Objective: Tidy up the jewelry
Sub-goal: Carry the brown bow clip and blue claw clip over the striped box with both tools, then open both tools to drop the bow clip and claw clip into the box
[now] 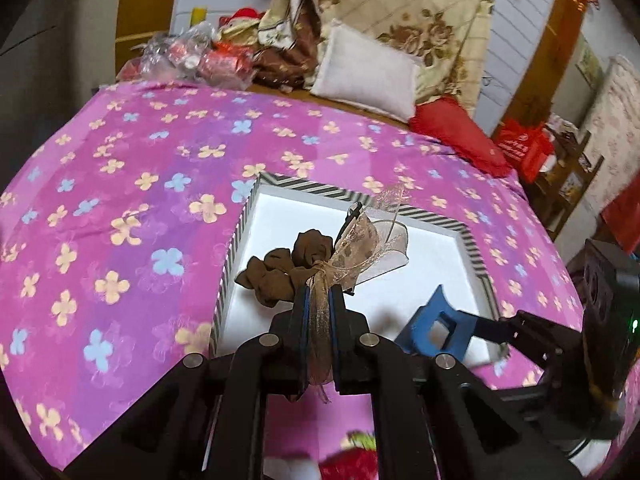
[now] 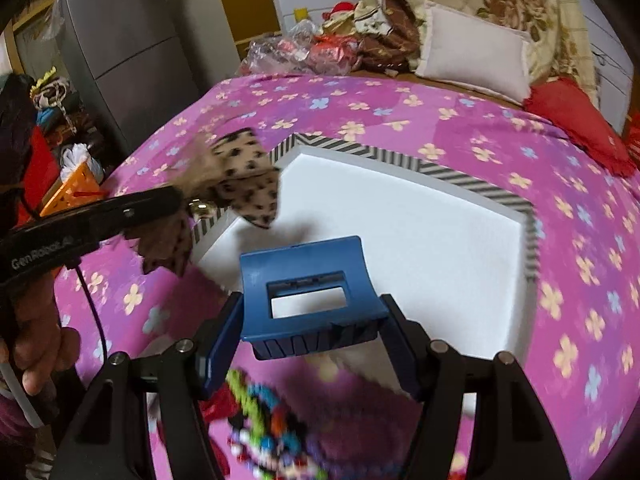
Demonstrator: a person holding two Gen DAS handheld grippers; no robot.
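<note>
A white tray with a striped rim (image 1: pixel 320 189) (image 2: pixel 400 160) lies on the pink flowered bedspread. My left gripper (image 1: pixel 319 292) is shut on a beige spotted bow hair tie with a brown scrunchie (image 1: pixel 288 270), held above the tray's left part; the bow (image 2: pixel 248 176) also shows in the right wrist view, over the tray's left rim. My right gripper (image 2: pixel 310 320) is shut on a blue claw hair clip (image 2: pixel 308 292), held above the tray's near edge. The clip (image 1: pixel 436 320) shows in the left wrist view too.
A blurred pile of colourful beaded pieces (image 2: pixel 272 420) lies under the right gripper. Pillows (image 1: pixel 368 72) and a red cushion (image 1: pixel 456 136) sit at the head of the bed. A grey fridge (image 2: pixel 120 40) and clutter stand to the left.
</note>
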